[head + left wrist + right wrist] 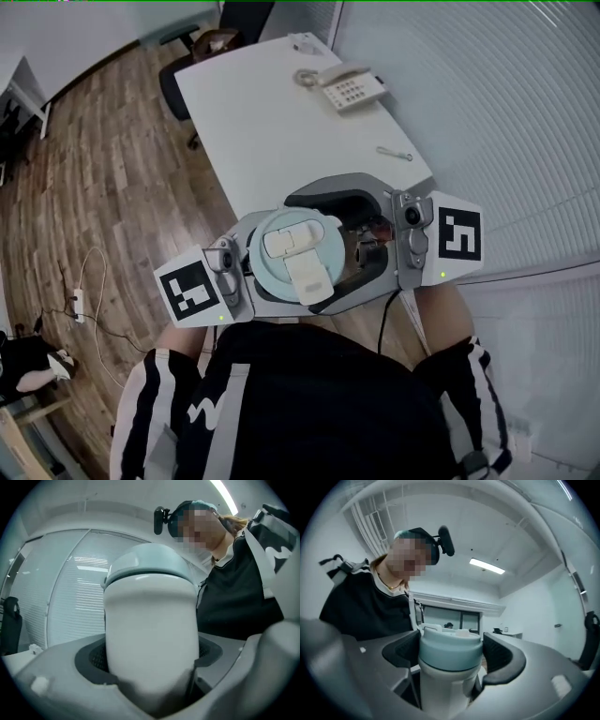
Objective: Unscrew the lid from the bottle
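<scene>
A white bottle (150, 634) with a pale blue flip lid (295, 248) is held upright in the air, close to the person's chest. My left gripper (279, 270) comes in from the left and is shut on the bottle's white body; in the left gripper view (150, 667) the body fills the gap between both dark pads. From the right, my right gripper (314, 251) reaches around the lid. The right gripper view shows its jaws (450, 653) standing wide and closed on the blue lid (450, 651), a pad at each side. The bottle's lower part is hidden.
A white desk (272, 122) stretches ahead, with a telephone (349, 89) and a small metal item (394, 153) on it. A dark office chair (187, 66) stands at its far left corner. A power strip (80, 305) with its cable lies on the wood floor at left. A blind-covered wall runs along the right.
</scene>
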`<state>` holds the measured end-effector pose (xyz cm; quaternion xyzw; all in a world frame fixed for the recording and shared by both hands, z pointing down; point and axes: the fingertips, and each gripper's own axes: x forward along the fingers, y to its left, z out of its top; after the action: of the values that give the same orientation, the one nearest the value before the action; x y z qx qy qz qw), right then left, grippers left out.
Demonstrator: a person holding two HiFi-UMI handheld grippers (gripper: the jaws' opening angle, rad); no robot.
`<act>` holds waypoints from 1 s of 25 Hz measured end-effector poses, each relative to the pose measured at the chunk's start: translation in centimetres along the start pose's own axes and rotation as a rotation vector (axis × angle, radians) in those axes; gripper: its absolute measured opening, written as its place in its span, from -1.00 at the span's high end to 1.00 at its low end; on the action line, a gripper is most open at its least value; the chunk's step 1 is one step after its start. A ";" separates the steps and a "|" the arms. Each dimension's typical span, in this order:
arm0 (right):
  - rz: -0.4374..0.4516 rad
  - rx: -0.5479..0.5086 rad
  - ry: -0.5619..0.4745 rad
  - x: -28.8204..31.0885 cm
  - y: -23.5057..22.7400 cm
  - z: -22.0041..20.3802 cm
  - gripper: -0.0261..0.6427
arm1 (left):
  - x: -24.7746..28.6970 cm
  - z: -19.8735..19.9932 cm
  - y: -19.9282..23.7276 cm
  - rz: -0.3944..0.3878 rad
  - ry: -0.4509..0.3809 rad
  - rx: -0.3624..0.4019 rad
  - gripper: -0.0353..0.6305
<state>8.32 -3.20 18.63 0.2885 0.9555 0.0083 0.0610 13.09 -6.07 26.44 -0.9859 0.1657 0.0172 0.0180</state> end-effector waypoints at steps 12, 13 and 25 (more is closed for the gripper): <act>0.151 0.011 -0.220 -1.2 1.9 1.9 -0.34 | 0.2 0.8 -1.7 0.027 -0.046 0.049 -0.48; 0.086 0.001 -0.262 -1.6 1.8 2.1 -0.34 | -0.1 0.8 -1.1 0.077 -0.046 0.062 -0.48; -0.747 -0.060 -0.112 3.8 -8.2 0.5 -0.34 | -8.5 0.7 9.2 0.524 0.051 0.146 -0.48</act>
<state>0.74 -7.92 17.32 -0.0815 0.9894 -0.0022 0.1202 2.01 -11.97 25.77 -0.9057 0.4161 -0.0156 0.0798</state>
